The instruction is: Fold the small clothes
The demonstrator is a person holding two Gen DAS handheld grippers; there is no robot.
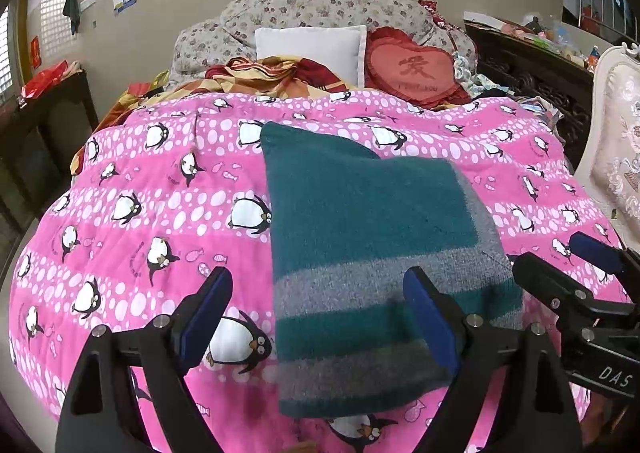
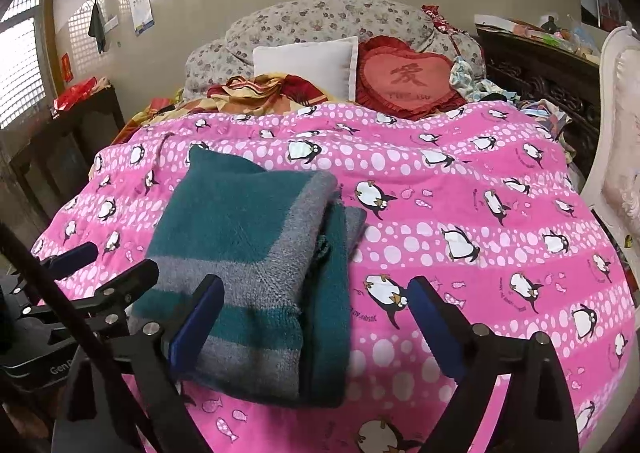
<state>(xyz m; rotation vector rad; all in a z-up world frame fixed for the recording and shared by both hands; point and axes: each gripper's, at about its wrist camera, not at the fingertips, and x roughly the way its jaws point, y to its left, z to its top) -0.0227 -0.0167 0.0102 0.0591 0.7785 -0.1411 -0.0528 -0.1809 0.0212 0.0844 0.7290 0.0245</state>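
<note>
Folded sweater on bed, both claws spread and empty.
Teal-and-grey knit sweater (image 1: 372, 253) lies folded on the pink penguin quilt (image 1: 160, 221), near edge. Left claw (image 1: 318, 317) straddles its near left edge, pads apart, not pinching. Right claw (image 2: 316, 323) spread over its near right side; nothing gripped.

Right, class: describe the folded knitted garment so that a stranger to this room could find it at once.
Start at the pink penguin quilt that covers the bed. On its near part, in front of the pillows, lies one folded knit. It alone is teal with broad grey stripes, thick and woolly against the smooth printed quilt.
</note>
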